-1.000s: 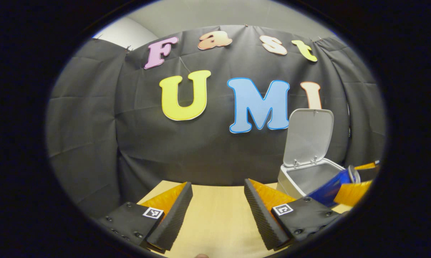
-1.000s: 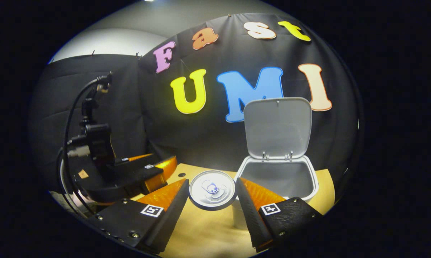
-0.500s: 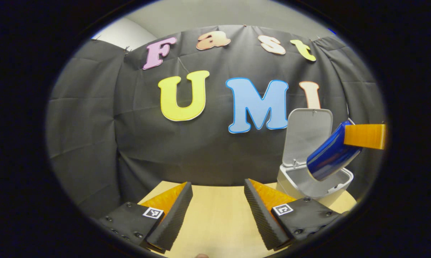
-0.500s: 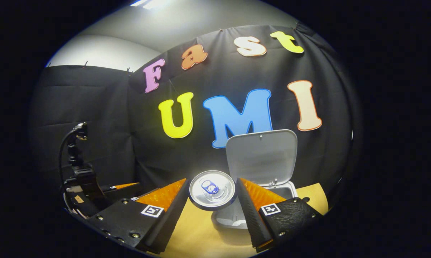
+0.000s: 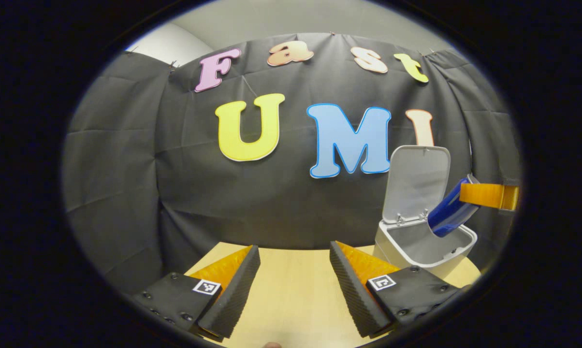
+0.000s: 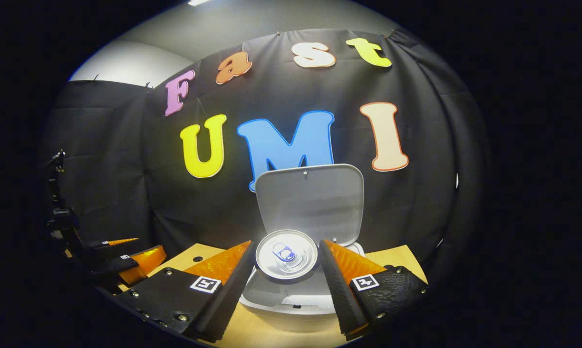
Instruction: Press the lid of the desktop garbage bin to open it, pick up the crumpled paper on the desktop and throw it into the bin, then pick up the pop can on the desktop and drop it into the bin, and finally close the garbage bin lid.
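Jaws of the right gripper [image 6: 286,273] are clamped on the pop can [image 6: 286,255], one ribbed foam pad on each side of its round body; in the right gripper view the can's shiny silver top with its pull tab faces the camera at 6 o'clock. Directly behind and below it sits the garbage bin [image 6: 291,302], a pale grey plastic box with rounded corners, its flat lid [image 6: 310,200] standing upright on hinges at 12 o'clock from the can. From the left gripper view the can [image 5: 449,212] shows as a glossy blue cylinder, tilted, its lower end hanging over the bin's [image 5: 419,251] open mouth at 4 o'clock, with the raised lid [image 5: 416,181] just behind it. Jaws of the left gripper [image 5: 295,278] stand wide apart and hold nothing, hovering over the smooth, light wood desk [image 5: 291,295]. In the right gripper view that left gripper [image 6: 126,258] lies well away at 8 o'clock, above the desk's [image 6: 397,258] edge
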`<action>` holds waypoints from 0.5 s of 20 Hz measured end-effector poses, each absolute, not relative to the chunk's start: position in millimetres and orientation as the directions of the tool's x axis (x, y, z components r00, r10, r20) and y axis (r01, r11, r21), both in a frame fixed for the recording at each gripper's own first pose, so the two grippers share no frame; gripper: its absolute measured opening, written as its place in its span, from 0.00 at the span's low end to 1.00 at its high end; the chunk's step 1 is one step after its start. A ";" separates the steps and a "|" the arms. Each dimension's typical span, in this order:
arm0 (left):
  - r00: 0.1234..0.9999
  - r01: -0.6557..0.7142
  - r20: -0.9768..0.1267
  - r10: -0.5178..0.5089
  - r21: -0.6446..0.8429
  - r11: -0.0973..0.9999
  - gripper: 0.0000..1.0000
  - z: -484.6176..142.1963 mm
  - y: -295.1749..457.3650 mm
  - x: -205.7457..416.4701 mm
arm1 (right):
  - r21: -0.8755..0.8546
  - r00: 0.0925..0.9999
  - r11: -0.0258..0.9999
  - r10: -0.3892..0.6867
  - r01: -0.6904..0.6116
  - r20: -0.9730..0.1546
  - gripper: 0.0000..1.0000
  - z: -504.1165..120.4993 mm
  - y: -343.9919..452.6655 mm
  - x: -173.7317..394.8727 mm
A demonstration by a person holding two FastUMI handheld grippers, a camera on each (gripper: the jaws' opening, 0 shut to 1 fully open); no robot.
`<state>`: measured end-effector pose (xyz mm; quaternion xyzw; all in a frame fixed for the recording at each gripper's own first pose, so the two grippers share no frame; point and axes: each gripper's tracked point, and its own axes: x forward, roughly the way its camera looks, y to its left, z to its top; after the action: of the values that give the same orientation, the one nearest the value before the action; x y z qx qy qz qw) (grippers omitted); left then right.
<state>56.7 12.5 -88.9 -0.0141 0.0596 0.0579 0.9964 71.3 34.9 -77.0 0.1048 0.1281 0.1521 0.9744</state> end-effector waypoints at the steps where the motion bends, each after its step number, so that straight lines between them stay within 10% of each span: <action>1: 0.986 -0.117 -0.121 0.113 -0.021 0.993 1.00 -89.1 11.8 56.0 | 0.250 0.918 0.932 0.320 -0.261 -0.233 0.84 -84.3 34.1 72.2; 10: 0.985 -0.118 -0.132 0.115 -0.015 0.993 0.99 -93.5 13.1 57.7 | 0.218 0.889 0.955 0.270 -0.199 -0.370 0.84 -149.5 27.0 77.6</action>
<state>57.7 13.1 -93.5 -0.0115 0.0655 0.0584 0.9961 77.6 27.0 -149.5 0.0871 0.2021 0.1212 0.9679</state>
